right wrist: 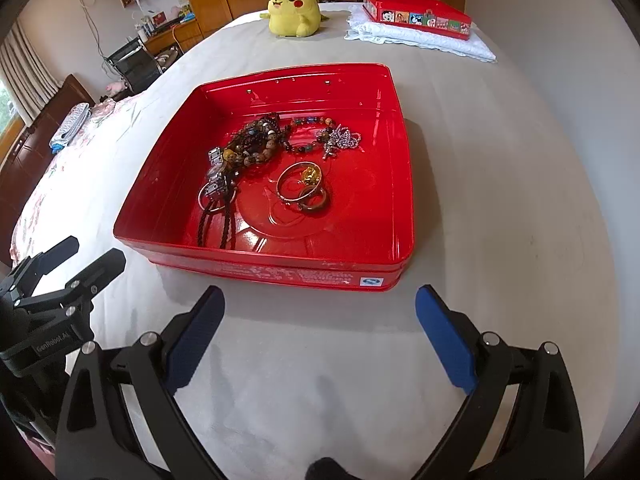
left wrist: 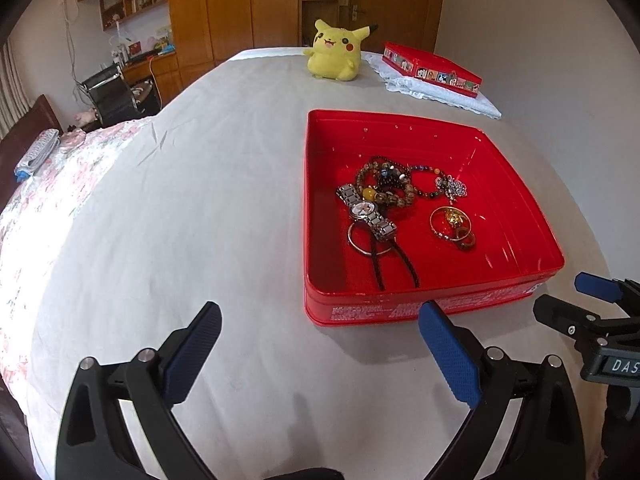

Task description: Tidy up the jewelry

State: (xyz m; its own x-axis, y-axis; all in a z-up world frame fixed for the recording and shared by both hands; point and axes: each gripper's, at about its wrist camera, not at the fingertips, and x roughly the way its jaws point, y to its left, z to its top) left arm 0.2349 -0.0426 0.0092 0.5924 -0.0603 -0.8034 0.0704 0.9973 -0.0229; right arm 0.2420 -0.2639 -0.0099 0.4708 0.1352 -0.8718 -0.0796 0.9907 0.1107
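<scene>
Right wrist view looks down on a shallow red metal tin [right wrist: 400, 184] lying open on the grey bedsheet [right wrist: 500, 200], with all the jewelry in sight already inside it. A silver link wristwatch [left wrist: 366, 210] lies over a plain silver bangle [left wrist: 360, 242] and a dark braided cord [left wrist: 400, 260]; brown wooden bead strands [right wrist: 252, 146] are heaped behind them, a coloured bead bracelet [right wrist: 308, 136] and a silver chain cluster [right wrist: 340, 138] sit toward the back, and a gold bangle with a gold charm [right wrist: 300, 182] overlaps a brown ring [right wrist: 314, 202]. Nothing lies loose on the sheet, so gathering looks done; what seems left is untangling the heap, or fitting the matching red lid with cartoon panels [left wrist: 432, 68], which rests well apart on a folded white cloth [left wrist: 440, 96].

Both claws are spread wide and carry nothing: the right claw [right wrist: 320, 336] hovers just short of the tin's near wall, the left claw [left wrist: 320, 350] beside its near left corner.

Beyond, a yellow Pikachu plush [left wrist: 336, 54] sits at the far end of the bed, a floral quilt [left wrist: 60, 184] hangs off the left edge, and wooden wardrobes [left wrist: 232, 4], bookshelves and a cluttered desk line the wall.
</scene>
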